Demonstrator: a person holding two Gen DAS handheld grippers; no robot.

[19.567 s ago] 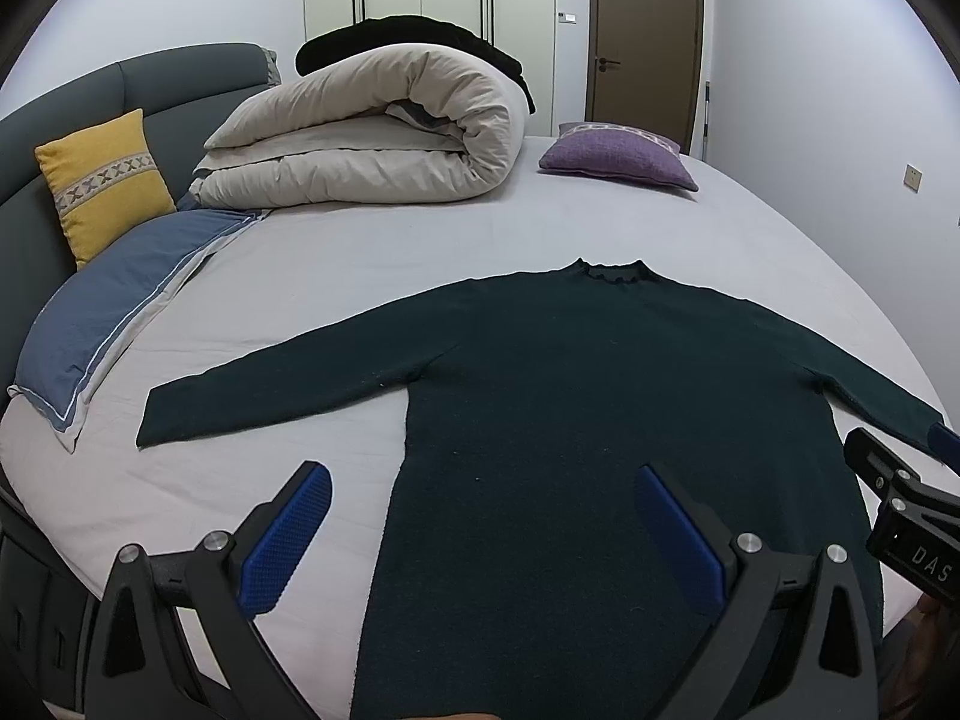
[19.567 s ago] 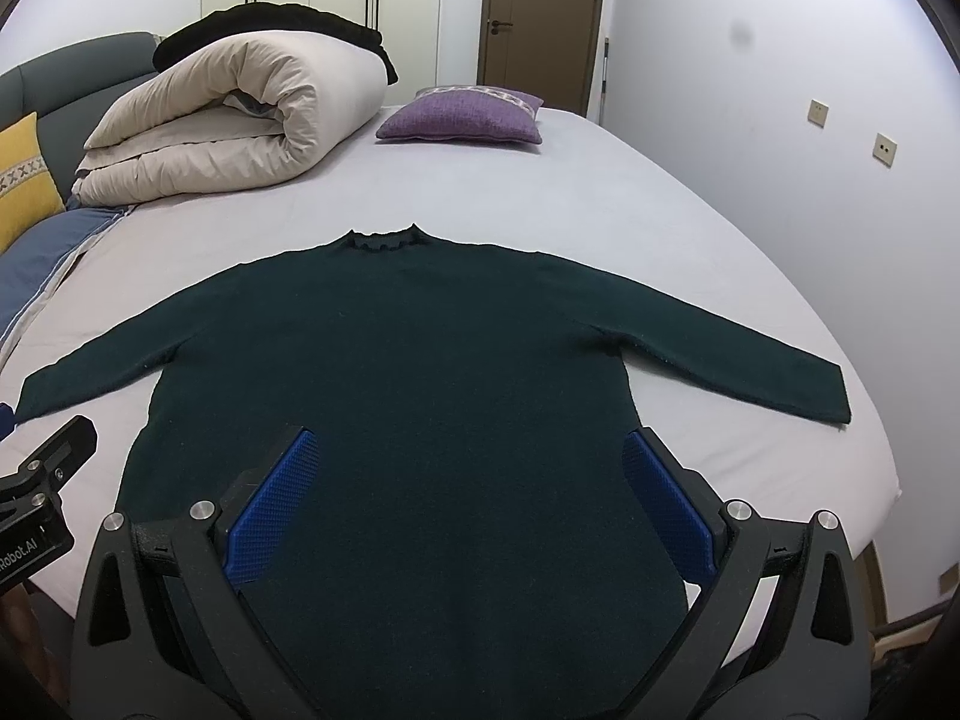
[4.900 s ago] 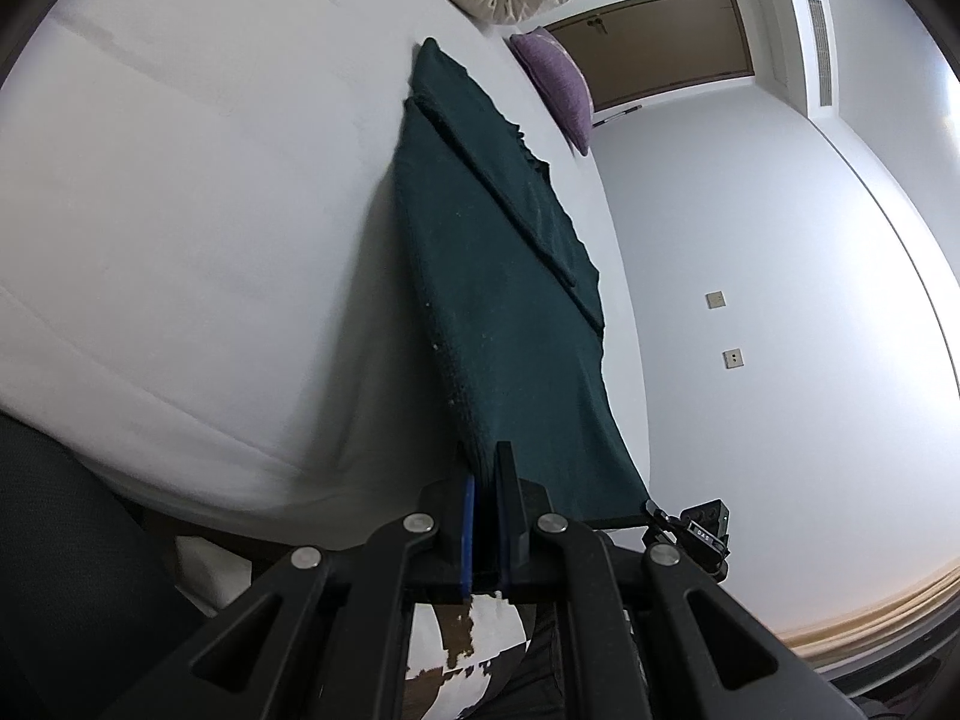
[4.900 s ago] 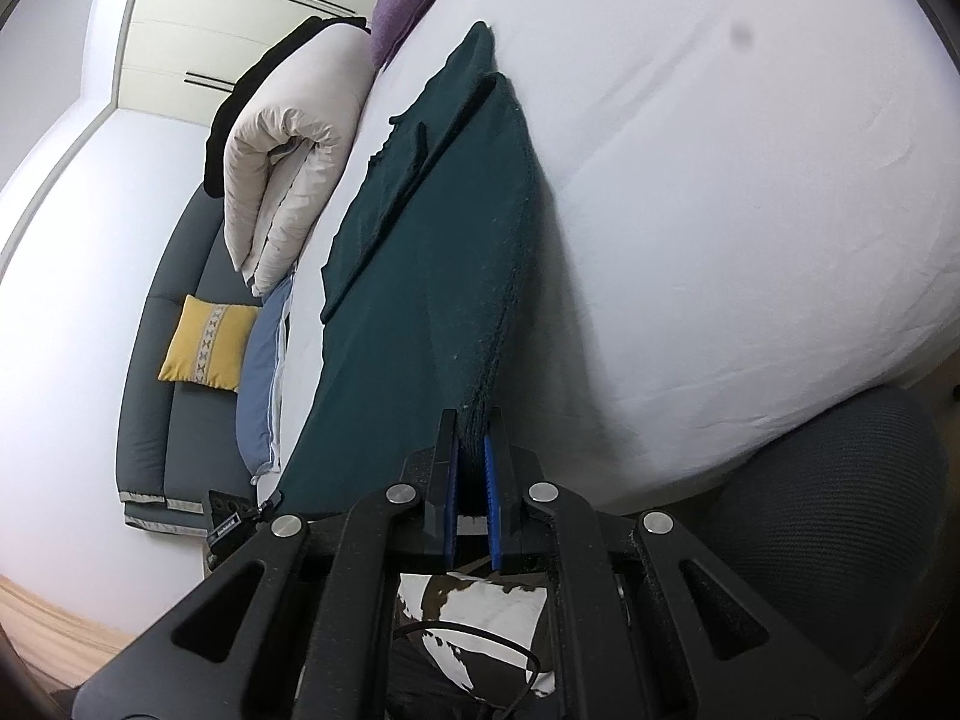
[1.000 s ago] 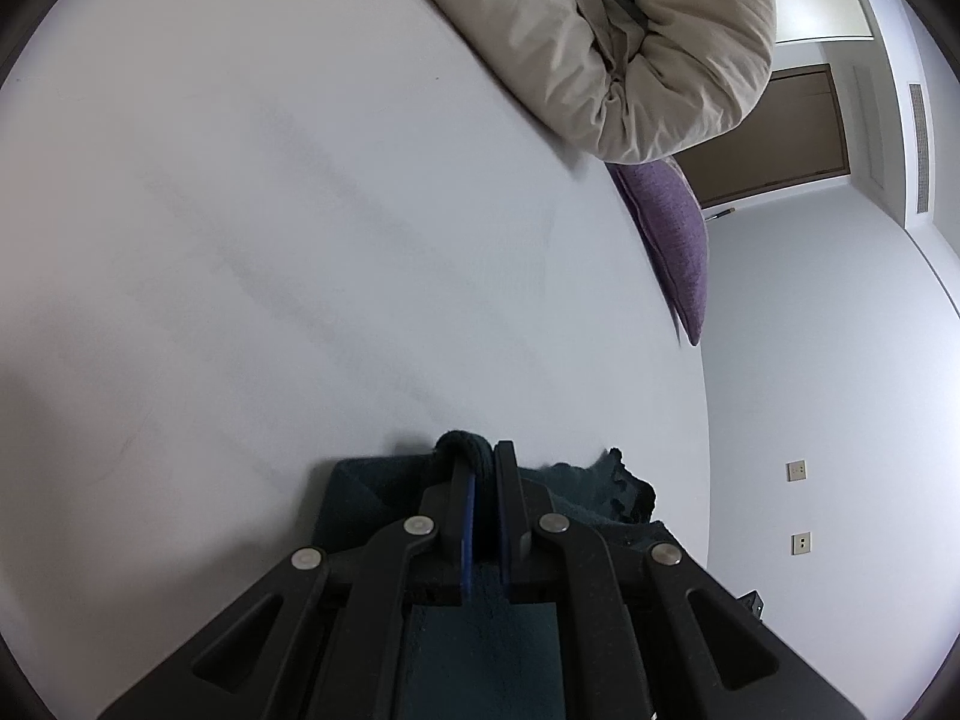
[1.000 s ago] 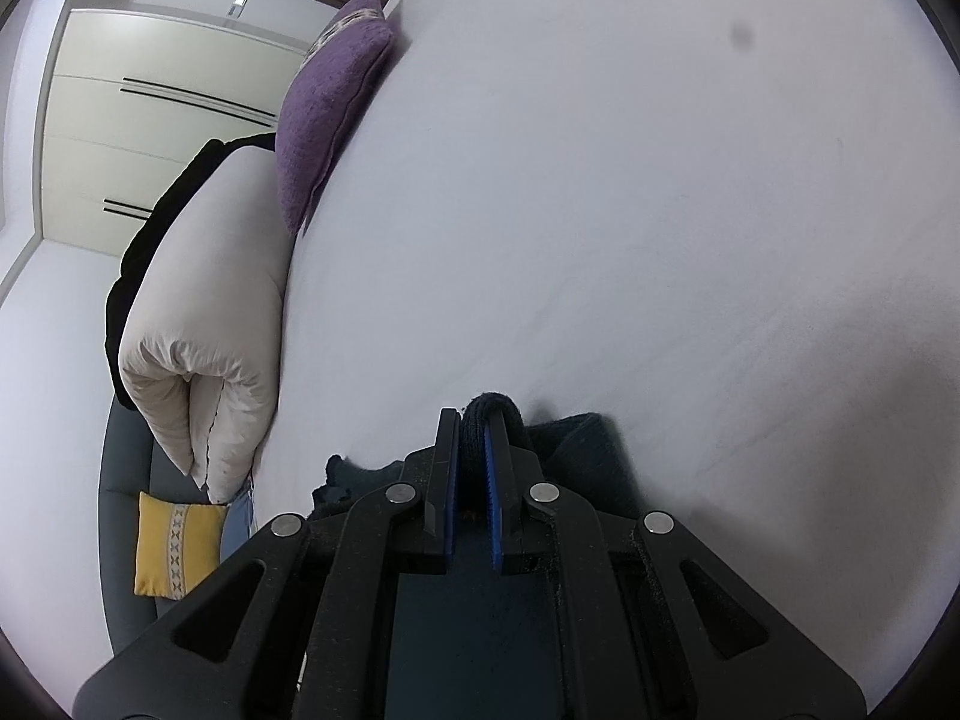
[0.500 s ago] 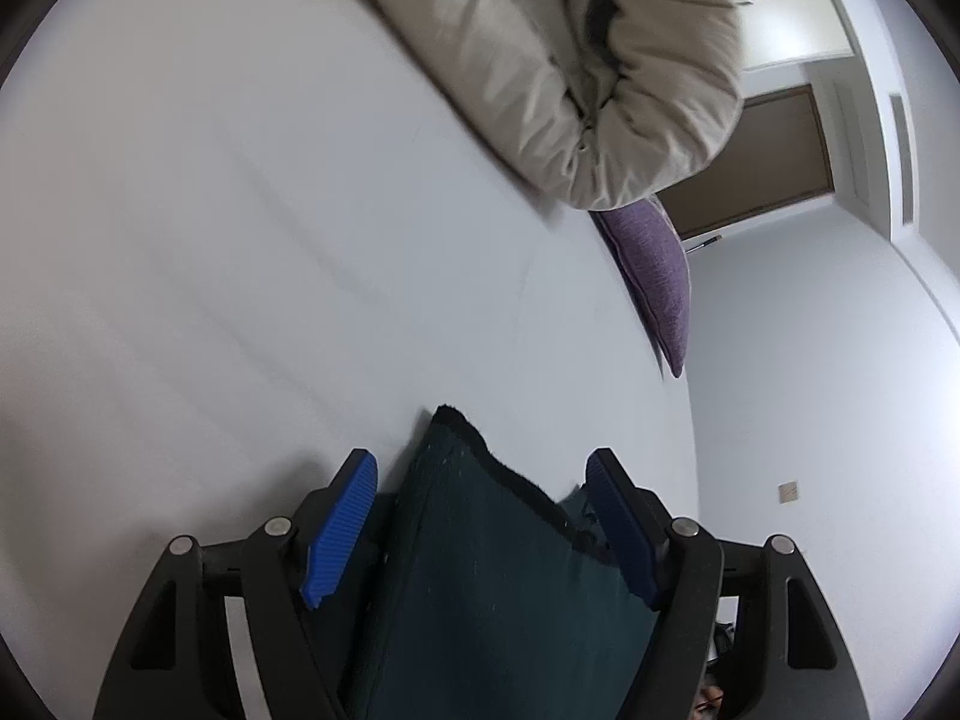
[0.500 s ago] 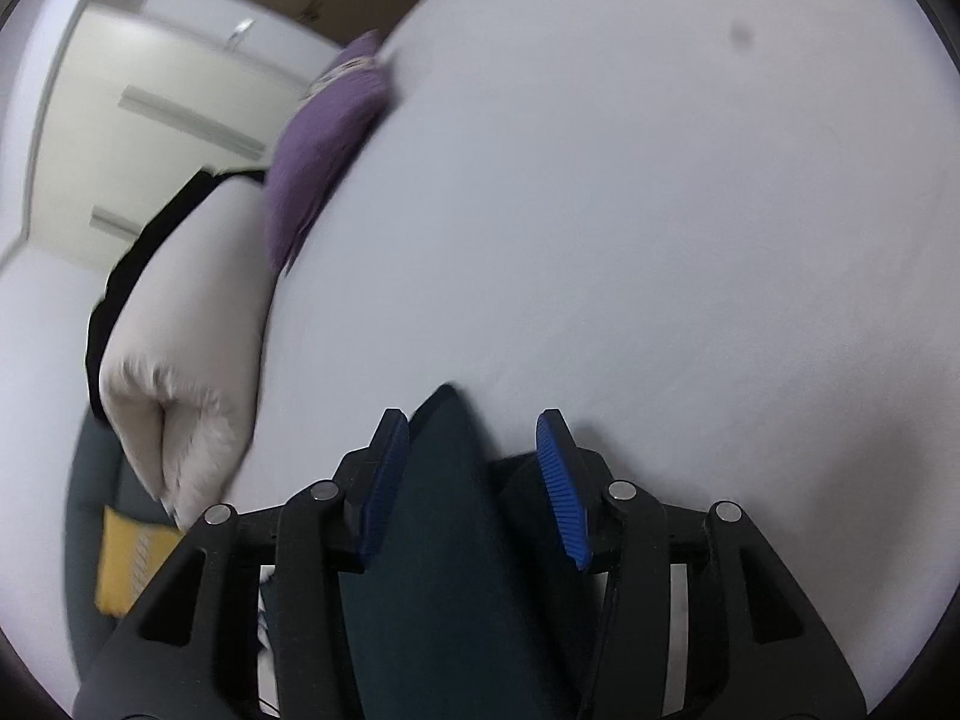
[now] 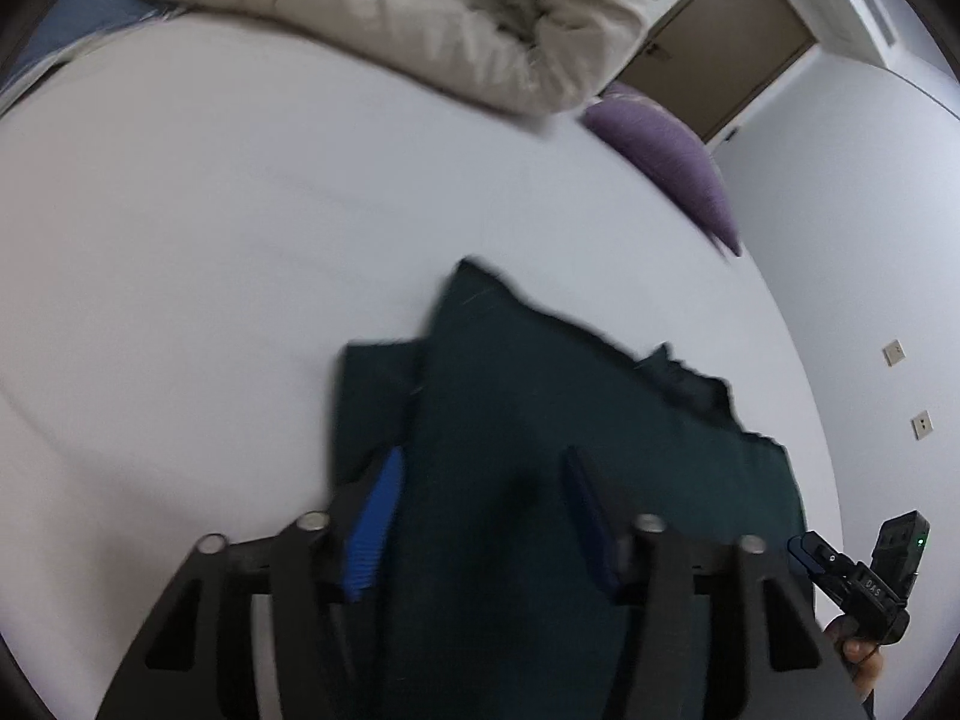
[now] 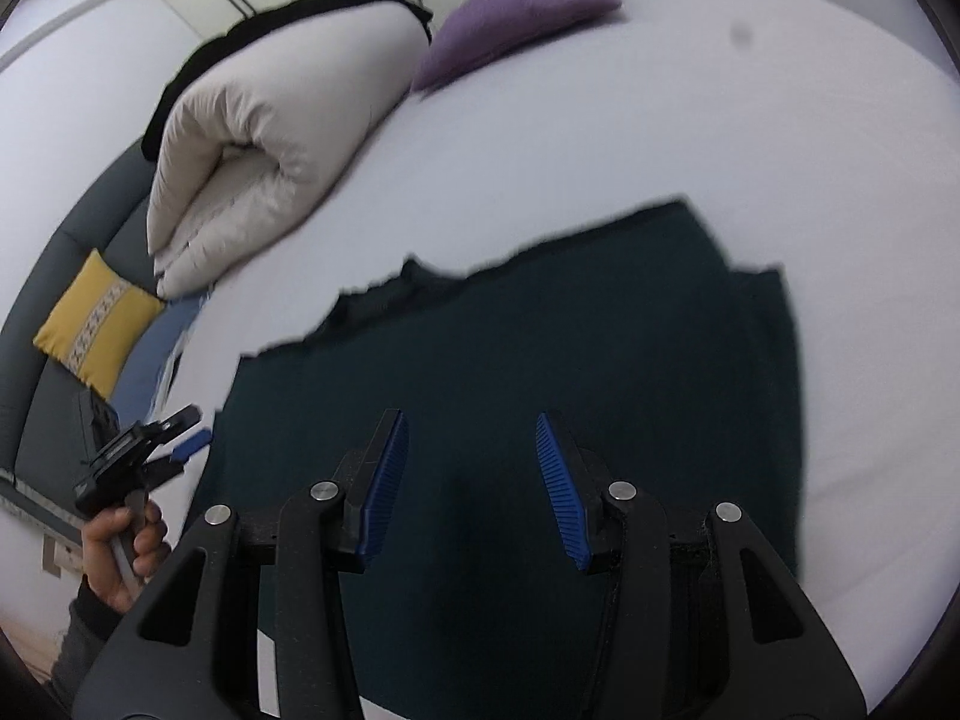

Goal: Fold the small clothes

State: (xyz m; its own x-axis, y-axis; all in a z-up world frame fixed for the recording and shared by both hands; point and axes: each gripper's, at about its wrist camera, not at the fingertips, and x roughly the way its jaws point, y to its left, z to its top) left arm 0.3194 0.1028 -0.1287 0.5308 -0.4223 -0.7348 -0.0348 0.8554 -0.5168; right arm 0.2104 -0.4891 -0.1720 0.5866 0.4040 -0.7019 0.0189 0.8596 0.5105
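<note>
A dark green sweater (image 9: pixel 540 408) lies folded on the white bed sheet (image 9: pixel 180 252), its hem brought up over the collar end. It also shows in the right wrist view (image 10: pixel 570 348). My left gripper (image 9: pixel 480 516) is open and empty, just above the sweater's left part. My right gripper (image 10: pixel 474 480) is open and empty above the sweater's middle. The right gripper shows at the lower right of the left wrist view (image 9: pixel 864 576), and the left gripper, held by a hand, shows at the left of the right wrist view (image 10: pixel 144 450).
A rolled beige duvet (image 10: pixel 258 120) and a purple pillow (image 10: pixel 516 12) lie at the far end of the bed. A yellow cushion (image 10: pixel 90 324) and a blue pillow (image 10: pixel 150 366) rest against the grey headboard (image 10: pixel 54 276). A brown door (image 9: pixel 720 42) stands behind.
Both grippers were shut on the sweater's hem a second ago. They have opened, let the hem drop onto the folded sweater, and drawn back from it.
</note>
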